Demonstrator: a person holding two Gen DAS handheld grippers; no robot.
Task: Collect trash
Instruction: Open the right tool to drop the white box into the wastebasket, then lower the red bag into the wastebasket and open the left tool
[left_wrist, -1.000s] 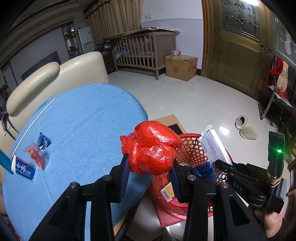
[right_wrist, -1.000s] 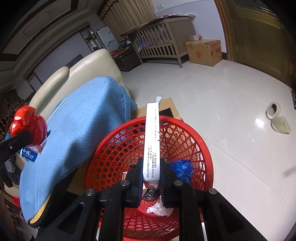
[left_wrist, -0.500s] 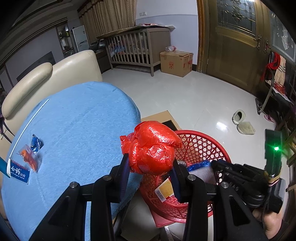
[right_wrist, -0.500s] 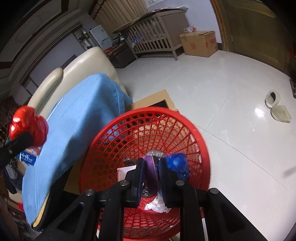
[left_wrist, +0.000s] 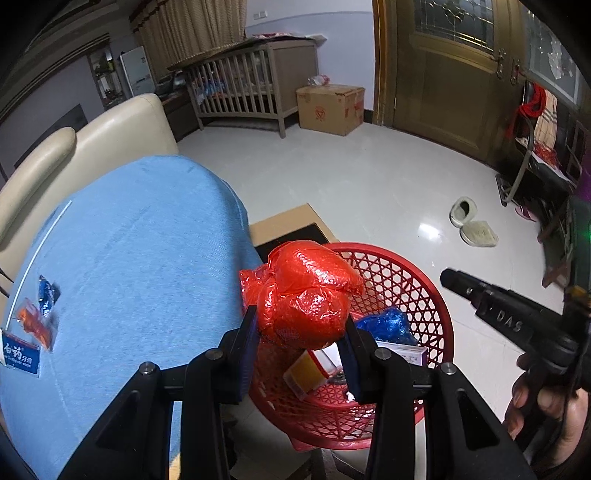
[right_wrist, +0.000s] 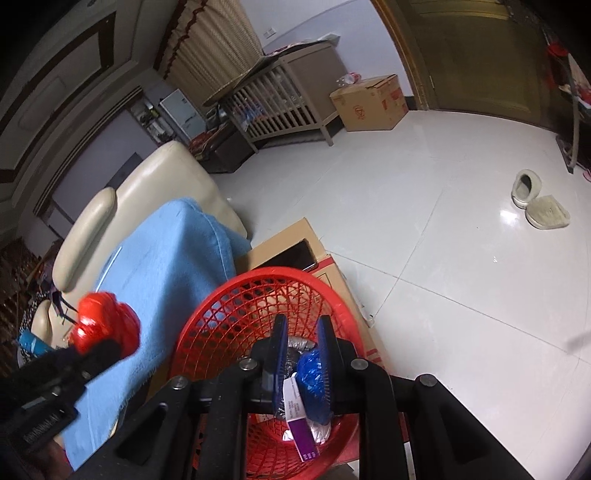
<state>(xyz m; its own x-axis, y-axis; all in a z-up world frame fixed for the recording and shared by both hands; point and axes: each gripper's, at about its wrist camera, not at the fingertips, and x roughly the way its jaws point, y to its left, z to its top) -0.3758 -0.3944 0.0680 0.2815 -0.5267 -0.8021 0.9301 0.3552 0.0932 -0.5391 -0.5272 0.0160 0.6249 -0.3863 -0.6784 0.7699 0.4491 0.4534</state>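
My left gripper (left_wrist: 297, 325) is shut on a crumpled red plastic bag (left_wrist: 303, 295) and holds it above the near rim of the red mesh basket (left_wrist: 424, 291). The bag also shows in the right wrist view (right_wrist: 103, 326). My right gripper (right_wrist: 301, 345) is open and empty above the basket (right_wrist: 229, 314). In the basket lie a white and purple box (right_wrist: 299, 421), a blue wrapper (right_wrist: 310, 373) and other scraps. Small wrappers (left_wrist: 35, 321) lie on the blue table cover (left_wrist: 129, 266) at the left.
The basket stands on a cardboard box (right_wrist: 295, 240) beside the table. A cream sofa (left_wrist: 85, 144) is behind the table. On the white tiled floor are slippers (left_wrist: 472, 225), a carton (left_wrist: 330, 109) and a wooden crib (left_wrist: 251, 85).
My right gripper has let go of the white and purple box, which now lies in the basket, and has opened and pulled back. My left gripper has carried the red bag toward the basket.
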